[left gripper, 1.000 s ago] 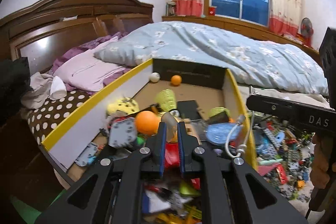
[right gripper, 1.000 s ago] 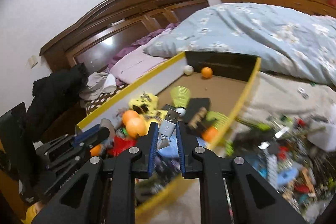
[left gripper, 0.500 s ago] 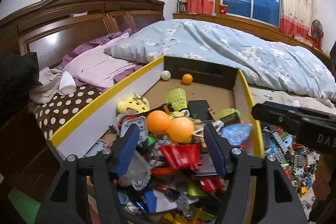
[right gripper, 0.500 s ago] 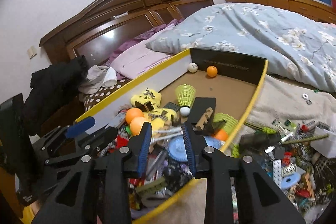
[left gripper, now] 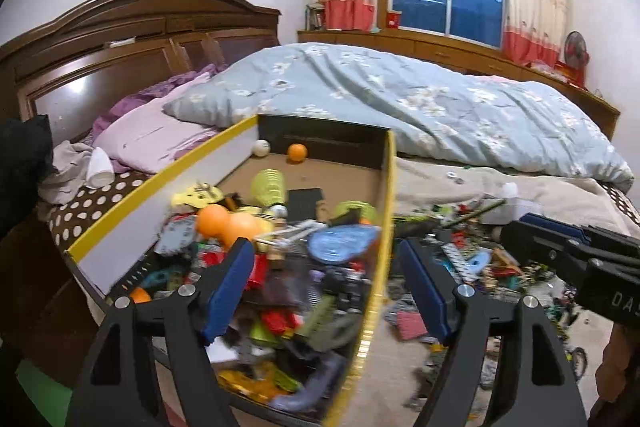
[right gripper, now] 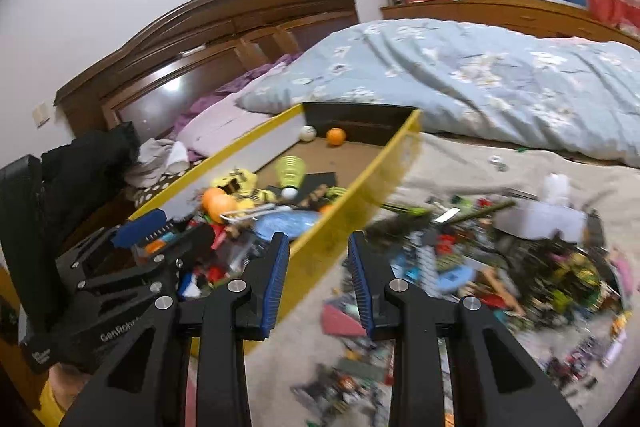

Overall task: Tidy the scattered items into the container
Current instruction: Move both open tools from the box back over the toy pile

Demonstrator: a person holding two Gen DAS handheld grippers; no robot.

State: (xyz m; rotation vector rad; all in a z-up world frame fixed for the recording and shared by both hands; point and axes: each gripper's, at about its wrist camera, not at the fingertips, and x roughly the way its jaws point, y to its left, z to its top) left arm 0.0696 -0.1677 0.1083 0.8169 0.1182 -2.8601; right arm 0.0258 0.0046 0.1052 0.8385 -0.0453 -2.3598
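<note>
Across the bed [left gripper: 460, 99], under the blue floral duvet's edge, a long yellow-rimmed cardboard container [left gripper: 390, 187] is set lengthwise, its near half heaped with toys, among them two orange balls [left gripper: 224, 223] and a blue disc [left gripper: 340, 239], and its far end bare but for a white and an orange ball. To its right, on the beige sheet, a dense scatter of small bricks and parts [right gripper: 500, 259] is spread, well outside the rim. Both grippers are seen empty. The left gripper [left gripper: 328, 287] is held over the container's near right corner, its jaws having just been opening to nearly their widest, with nothing between the blue pads; the yellow wall runs up between the fingers in its view. The right gripper [right gripper: 318, 283] is held partly open, its jaws having opened a little and now steady, with nothing gripped; in its view the left finger lies over the container's outer wall and the right finger over the scatter's near edge. The step in hand is judged to be the return to the pile for another pick. It is best done by choosing one piece at the pile's near edge, clear of its neighbours, and by lowering the pads on either side of it before closing. A piece lying flat on soft bedding may sink or slide, so a steep approach is advised. The rim should be cleared fully on the carry back, since the cardboard wall may be nudged.
</note>
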